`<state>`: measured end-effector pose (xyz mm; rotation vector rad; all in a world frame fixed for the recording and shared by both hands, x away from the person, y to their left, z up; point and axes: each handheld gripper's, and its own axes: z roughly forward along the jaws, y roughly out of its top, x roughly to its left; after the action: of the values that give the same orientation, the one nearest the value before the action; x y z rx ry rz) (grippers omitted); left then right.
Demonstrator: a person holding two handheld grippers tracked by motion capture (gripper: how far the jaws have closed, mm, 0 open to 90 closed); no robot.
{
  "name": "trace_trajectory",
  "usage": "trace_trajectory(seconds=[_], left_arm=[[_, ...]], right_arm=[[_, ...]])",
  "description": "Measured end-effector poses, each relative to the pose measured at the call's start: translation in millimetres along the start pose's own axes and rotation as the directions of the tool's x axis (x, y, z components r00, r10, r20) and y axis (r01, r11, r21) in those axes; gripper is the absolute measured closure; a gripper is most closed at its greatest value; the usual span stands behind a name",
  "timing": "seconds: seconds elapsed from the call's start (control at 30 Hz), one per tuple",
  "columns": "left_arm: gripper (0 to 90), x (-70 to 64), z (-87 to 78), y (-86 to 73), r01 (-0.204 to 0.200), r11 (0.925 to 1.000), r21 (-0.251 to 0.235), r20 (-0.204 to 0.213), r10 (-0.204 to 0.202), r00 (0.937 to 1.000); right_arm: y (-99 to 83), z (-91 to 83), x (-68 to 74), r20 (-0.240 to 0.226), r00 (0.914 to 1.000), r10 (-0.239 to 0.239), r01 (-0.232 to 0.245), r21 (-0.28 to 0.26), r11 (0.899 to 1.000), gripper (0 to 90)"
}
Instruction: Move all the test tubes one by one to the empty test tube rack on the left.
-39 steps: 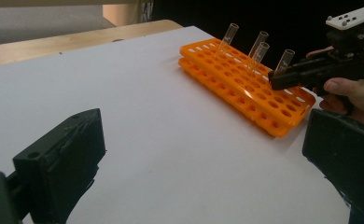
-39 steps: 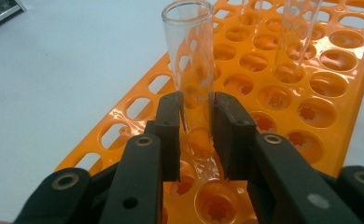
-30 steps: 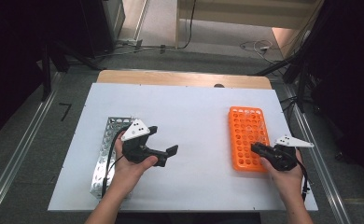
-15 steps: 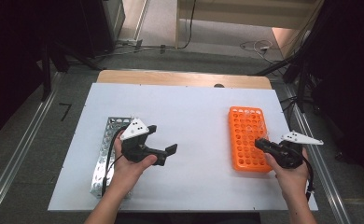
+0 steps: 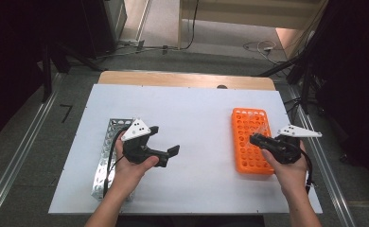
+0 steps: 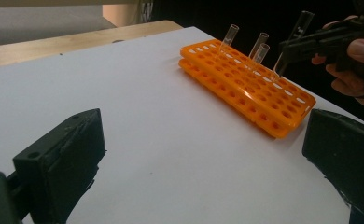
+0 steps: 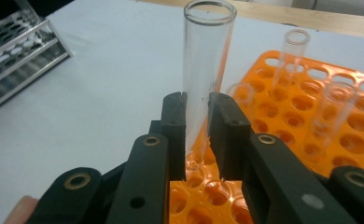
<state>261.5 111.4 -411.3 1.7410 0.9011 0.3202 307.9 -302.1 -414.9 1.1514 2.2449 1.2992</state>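
Observation:
An orange tube rack [image 5: 249, 123] lies on the right of the white table. My right gripper [image 5: 256, 139] hovers over its near half, shut on a clear glass test tube [image 7: 203, 70] held upright above the rack's holes [image 7: 357, 144]. Three more clear tubes [image 7: 290, 56] stand in the rack beyond it. My left gripper [image 5: 163, 139] sits left of the table's middle with its jaws wide open and nothing between them. From the left gripper view [image 6: 203, 158], the rack [image 6: 245, 86] and the right gripper holding the tube [image 6: 297, 32] lie ahead.
A metal tube rack [image 5: 100, 177] lies along the table's left side under my left hand, and appears again as a metal rack [image 7: 17, 60] at the far left of the right gripper view. A wooden strip [image 5: 187, 79] runs along the table's far edge.
My right gripper has moved a little forward and left over the orange rack with the tube still in it. The left gripper has stayed put.

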Motion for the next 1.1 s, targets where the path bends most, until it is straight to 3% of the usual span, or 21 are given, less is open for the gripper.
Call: trace_trajectory(seconds=[0.27,0.6,0.97,1.1], left_arm=[[0.0,-2.7,2.9,2.2,0.001,1.0,-0.003,0.009,-0.001,1.0],[0.0,-6.0,3.8,3.5,-0.006,1.0,-0.006,0.02,0.007,0.9998],[0.0,-15.5,6.0,4.1,-0.02,0.9998,-0.003,0.046,0.02,0.9987],[3.8,-18.4,7.4,4.4,-0.01,0.9999,-0.009,0.066,0.011,0.9978]], right_arm=[[13.6,20.5,18.9,-0.062,0.9964,-0.057,0.058,0.011,0.998,74.0],[21.2,40.2,43.0,-0.147,0.984,-0.1,0.103,0.016,0.995,74.0],[20.1,57.6,85.2,-0.24,0.9548,-0.175,0.19,0.041,0.981,74.0],[19.3,61.0,95.3,-0.265,0.945,-0.192,0.21,0.043,0.977,74.0]])
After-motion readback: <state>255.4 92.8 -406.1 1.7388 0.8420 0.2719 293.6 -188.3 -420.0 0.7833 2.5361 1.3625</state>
